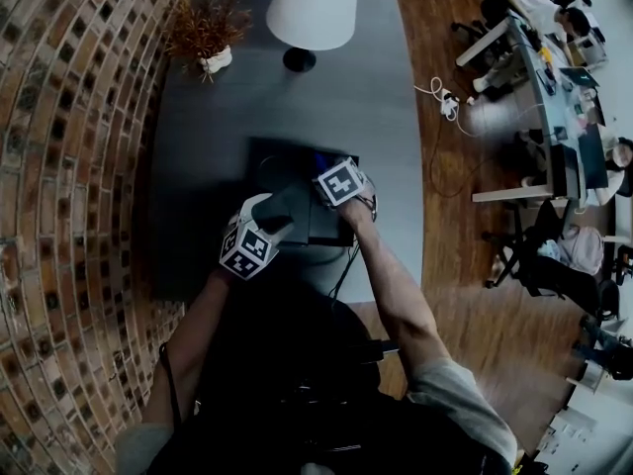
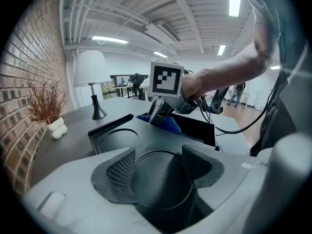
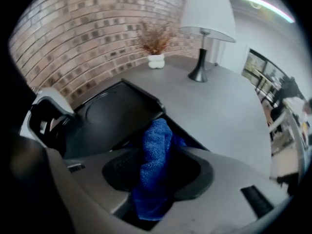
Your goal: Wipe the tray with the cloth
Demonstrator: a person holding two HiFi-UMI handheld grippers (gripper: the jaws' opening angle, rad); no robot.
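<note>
We see little of the tray from the head view. The cloth ends unseen between the fingers of the right gripper.

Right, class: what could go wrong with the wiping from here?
1. The left gripper stands open over the tray, not clamped on it, so the tray might slide on the table.
2. The right gripper pinches a narrow bunch of cloth; it may slip out or wipe only a strip.
</note>
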